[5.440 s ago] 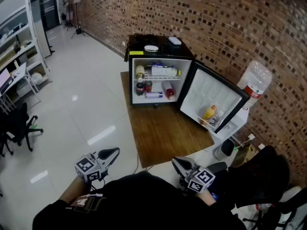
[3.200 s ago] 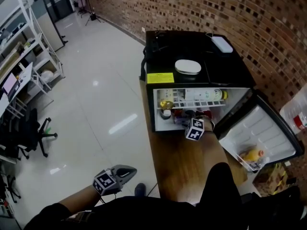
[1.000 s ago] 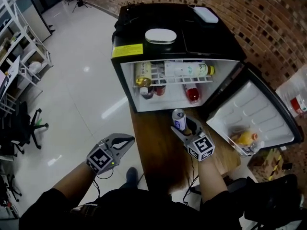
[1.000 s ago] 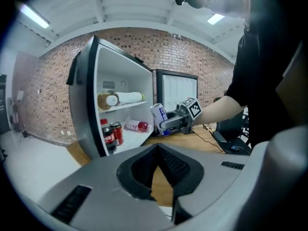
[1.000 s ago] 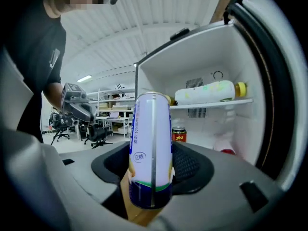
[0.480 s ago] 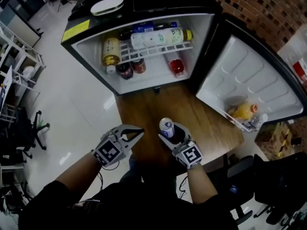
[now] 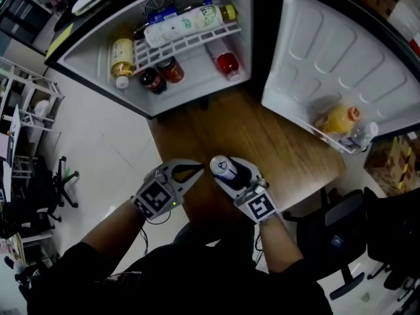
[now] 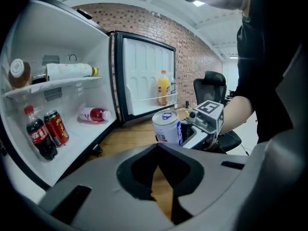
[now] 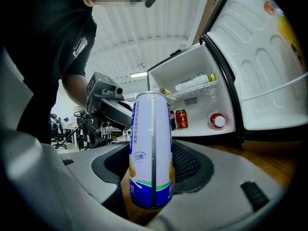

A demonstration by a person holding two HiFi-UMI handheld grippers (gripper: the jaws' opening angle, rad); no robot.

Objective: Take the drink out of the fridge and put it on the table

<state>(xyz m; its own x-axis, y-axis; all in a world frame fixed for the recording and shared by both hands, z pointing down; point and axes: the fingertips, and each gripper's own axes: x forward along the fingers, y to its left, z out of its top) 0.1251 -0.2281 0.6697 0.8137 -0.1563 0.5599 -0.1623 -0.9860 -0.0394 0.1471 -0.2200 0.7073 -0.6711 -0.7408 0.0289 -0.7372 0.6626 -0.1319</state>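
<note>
A pale tiled floor (image 7: pixel 111 149) is spreading to the left of a low wooden table (image 7: pixel 275 149). A small fridge (image 7: pixel 197 87) is standing at the table's far end with its door (image 7: pixel 335 58) swung wide to the right. Inside, a big white bottle (image 7: pixel 184 25) is lying on the wire shelf beside a yellowish bottle (image 7: pixel 123 52). Below them, a cola bottle (image 7: pixel 147 81) and a red can (image 7: pixel 172 69) are standing side by side, and a red bottle (image 7: pixel 227 64) is lying on the fridge floor. An orange bottle (image 7: pixel 338 119) and a small clear bottle (image 7: pixel 363 134) are sitting in the door shelf.

The right gripper (image 7: pixel 230 172) is pinching the drink can (image 7: pixel 223 169), a white and blue one, and holding it upright. The can is outside the fridge, over the near end of the table. In the right gripper view the jaws are pressing on both sides of the can (image 9: pixel 151 158), low on its body, with wood showing beneath. Whether its base is touching the wood cannot be told.

The left gripper (image 7: pixel 195 169) is hovering just beside the right one. Its jaws are closed tip to tip (image 8: pixel 158 150) with nothing between them. It is pointing toward the can (image 8: pixel 167 127) and the open fridge.

An office chair (image 7: pixel 56 189) is standing on the floor well off to the left.
</note>
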